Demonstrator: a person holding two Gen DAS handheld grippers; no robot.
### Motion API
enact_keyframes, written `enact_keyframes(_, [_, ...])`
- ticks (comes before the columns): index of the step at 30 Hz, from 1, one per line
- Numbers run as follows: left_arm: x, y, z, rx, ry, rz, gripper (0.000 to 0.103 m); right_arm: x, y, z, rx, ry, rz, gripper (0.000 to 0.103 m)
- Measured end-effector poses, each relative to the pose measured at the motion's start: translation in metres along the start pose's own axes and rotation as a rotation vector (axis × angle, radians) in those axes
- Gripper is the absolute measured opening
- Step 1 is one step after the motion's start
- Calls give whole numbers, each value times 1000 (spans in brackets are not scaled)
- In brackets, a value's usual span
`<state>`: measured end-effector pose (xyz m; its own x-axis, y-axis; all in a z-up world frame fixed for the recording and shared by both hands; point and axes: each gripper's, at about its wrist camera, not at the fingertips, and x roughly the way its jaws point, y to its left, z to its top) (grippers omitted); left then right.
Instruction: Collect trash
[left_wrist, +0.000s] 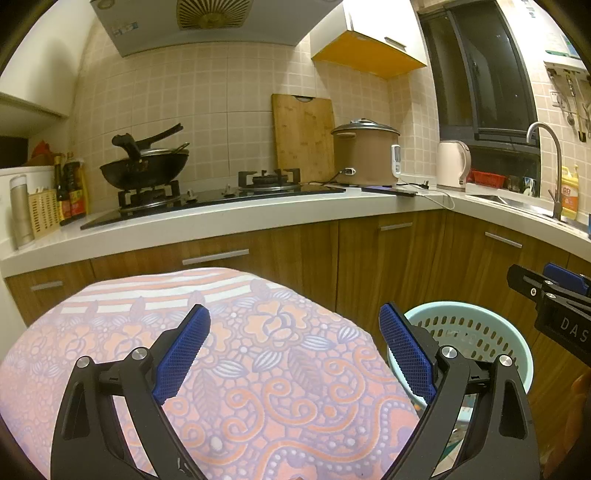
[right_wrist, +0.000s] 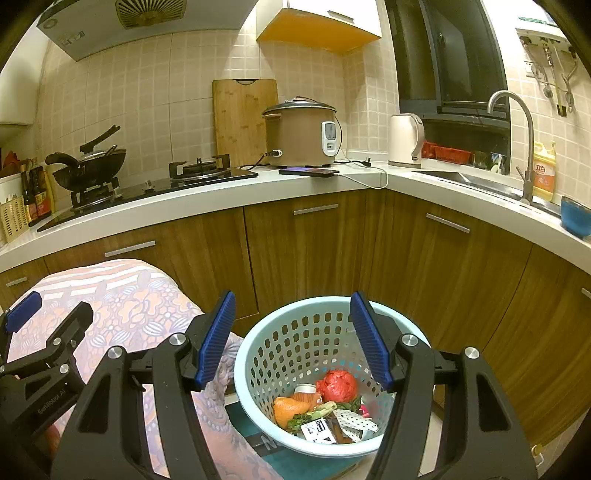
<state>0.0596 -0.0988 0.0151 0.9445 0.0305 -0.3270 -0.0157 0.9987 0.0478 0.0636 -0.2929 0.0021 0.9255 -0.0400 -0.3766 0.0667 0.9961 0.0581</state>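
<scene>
A light blue perforated basket (right_wrist: 258, 369) stands on the floor below my right gripper (right_wrist: 293, 339), which is open and empty above it. Inside lie a crumpled red wad (right_wrist: 337, 385), an orange scrap (right_wrist: 290, 408), green scraps and paper packaging (right_wrist: 354, 422). My left gripper (left_wrist: 295, 350) is open and empty over a table covered in a pink floral cloth (left_wrist: 258, 369). The basket (left_wrist: 480, 332) shows right of the table in the left wrist view. The right gripper's side shows at the right edge (left_wrist: 554, 299); the left gripper shows at the left (right_wrist: 48, 332).
Wooden cabinets (right_wrist: 314, 251) under a white counter (right_wrist: 221, 199) curve behind. On the counter are a wok (right_wrist: 88, 166) on the stove, a rice cooker (right_wrist: 301, 134), a phone (right_wrist: 308, 171), a kettle (right_wrist: 404, 140), a sink with a tap (right_wrist: 517, 147) and a blue bowl (right_wrist: 576, 216).
</scene>
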Motion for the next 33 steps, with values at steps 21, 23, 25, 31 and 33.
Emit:
enact_keyframes(21, [1,2,0,2,1,2,90,1,1,-1,-1,4,1,61])
enact_keyframes(23, [0,1,0,3,0,2,90,1,0,0,0,4,3,61])
enact_keyframes(25, [0,1,0,3,0,3,90,1,0,-1,-1,3,2,61])
enact_keyframes(31, [0,1,-1,9,0,19,90,1,1,-1,-2,4,3,61])
enact_keyframes(33, [0,1,-1,10,-2,19,90,1,1,-1,-1,4,2,61])
